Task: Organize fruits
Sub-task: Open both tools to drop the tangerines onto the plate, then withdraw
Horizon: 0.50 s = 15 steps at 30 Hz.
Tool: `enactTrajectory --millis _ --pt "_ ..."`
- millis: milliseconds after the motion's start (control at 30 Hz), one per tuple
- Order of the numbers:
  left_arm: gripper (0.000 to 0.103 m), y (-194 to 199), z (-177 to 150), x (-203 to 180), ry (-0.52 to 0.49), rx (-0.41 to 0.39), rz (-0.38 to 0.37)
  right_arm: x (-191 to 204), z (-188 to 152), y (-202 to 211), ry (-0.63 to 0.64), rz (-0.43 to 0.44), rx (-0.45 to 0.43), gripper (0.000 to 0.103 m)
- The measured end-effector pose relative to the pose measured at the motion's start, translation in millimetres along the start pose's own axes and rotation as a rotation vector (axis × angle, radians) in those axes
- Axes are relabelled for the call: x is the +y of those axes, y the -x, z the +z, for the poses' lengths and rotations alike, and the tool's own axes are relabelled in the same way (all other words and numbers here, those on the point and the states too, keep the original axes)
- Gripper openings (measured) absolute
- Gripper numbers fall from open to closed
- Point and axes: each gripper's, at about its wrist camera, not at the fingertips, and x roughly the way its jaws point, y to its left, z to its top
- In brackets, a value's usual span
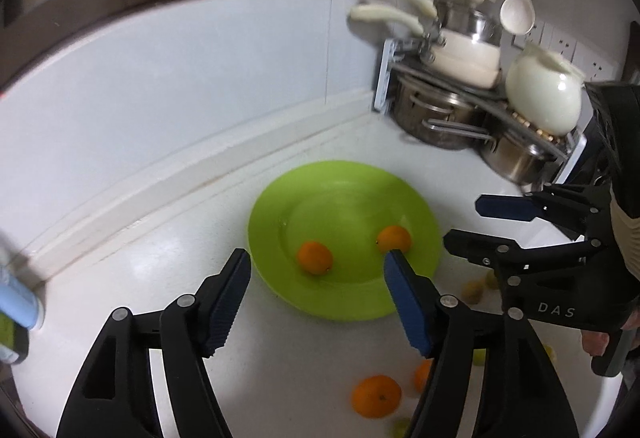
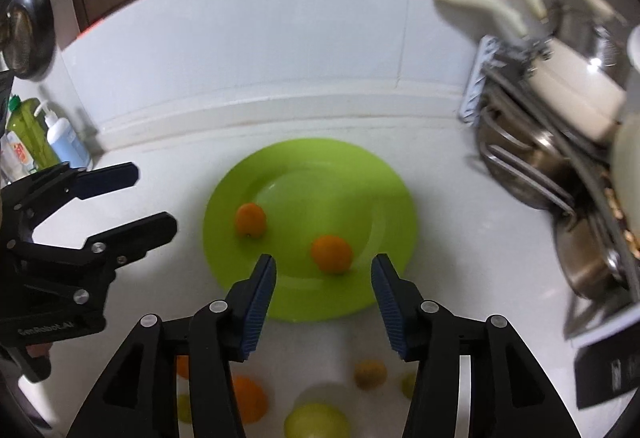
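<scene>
Two oranges sit in the green plate point(image 1: 344, 194) on the white counter point(image 1: 280, 378), and nothing else is in it! One orange point(image 1: 315, 257) lies toward the left of the dish in the left wrist view, the other orange point(image 1: 395, 238) toward the right, well apart from each other.

Left gripper point(image 1: 318, 302) hangs above the near rim of the plate, jaws spread and empty. Right gripper point(image 2: 323, 312) hovers over its own side of the rim, jaws parted too, nothing between the pads, with one orange just beyond them.

Down on the counter, outside the plate, more fruit waits loose: a big orange point(image 1: 376, 396), a brownish fruit point(image 2: 371, 374), and a yellow-green fruit point(image 2: 316, 420) at the bottom edge.

Off to the right, a metal rack point(image 1: 472, 94) holds steel pots with a cream pan stacked on top. Bottles point(image 2: 60, 140) stand in the far left corner.
</scene>
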Motion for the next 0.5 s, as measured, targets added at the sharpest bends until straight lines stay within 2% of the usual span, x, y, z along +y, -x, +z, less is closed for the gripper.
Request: enactTrajectory --millis 167,500 --pt "0.072 33 -10 -8 0.001 -0.060 0.033 10 -20 40 -0.019 -0.073 -0.089 0.060" --pt "0.082 86 -42 -37 -0.011 -0.144 0.043 19 -68 100 -0.044 -0.191 -0.199 0.065"
